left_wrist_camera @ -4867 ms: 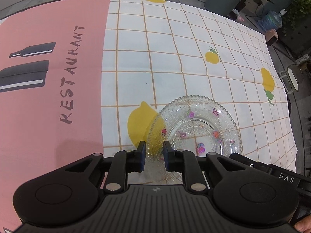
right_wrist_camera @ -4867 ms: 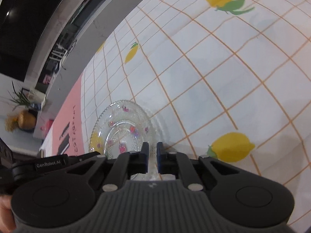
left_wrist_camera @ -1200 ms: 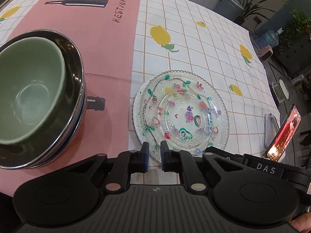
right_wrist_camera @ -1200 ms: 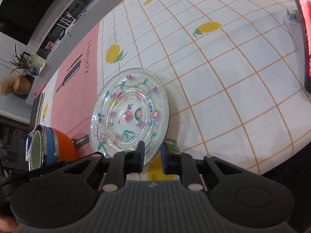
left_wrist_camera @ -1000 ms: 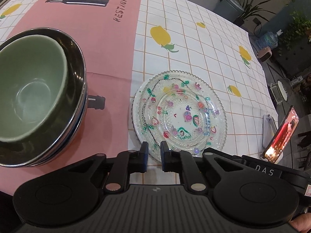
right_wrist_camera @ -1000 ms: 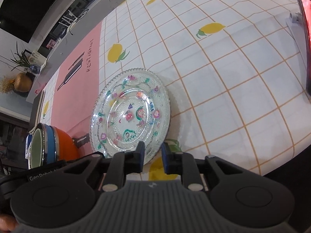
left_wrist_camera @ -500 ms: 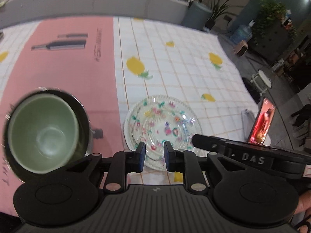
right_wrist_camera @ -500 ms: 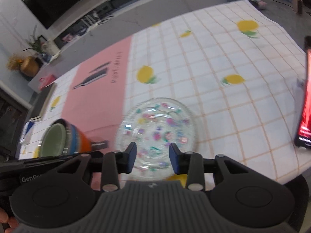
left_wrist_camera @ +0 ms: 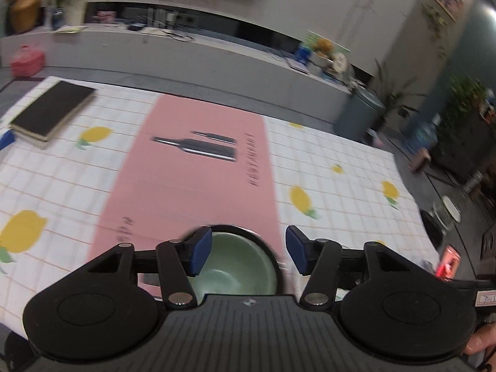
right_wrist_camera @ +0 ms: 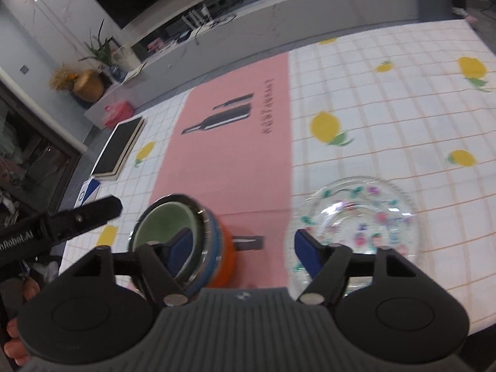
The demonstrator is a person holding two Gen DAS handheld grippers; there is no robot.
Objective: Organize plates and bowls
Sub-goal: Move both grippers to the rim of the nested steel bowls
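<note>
Glass plate [right_wrist_camera: 356,214]: clear, floral, scalloped | green bowl [left_wrist_camera: 235,263]: nested | both jaws released

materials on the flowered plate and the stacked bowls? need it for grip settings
Plate: looks like clear pressed glass, glossy; the tablecloth grid shows through it and the rim is beaded. Green bowl: probably glazed ceramic, opaque with a soft sheen. Bowl around it: likely steel, with a bright mirror-like rim. Blue and orange bowls below: opaque and smooth, material unclear.
</note>
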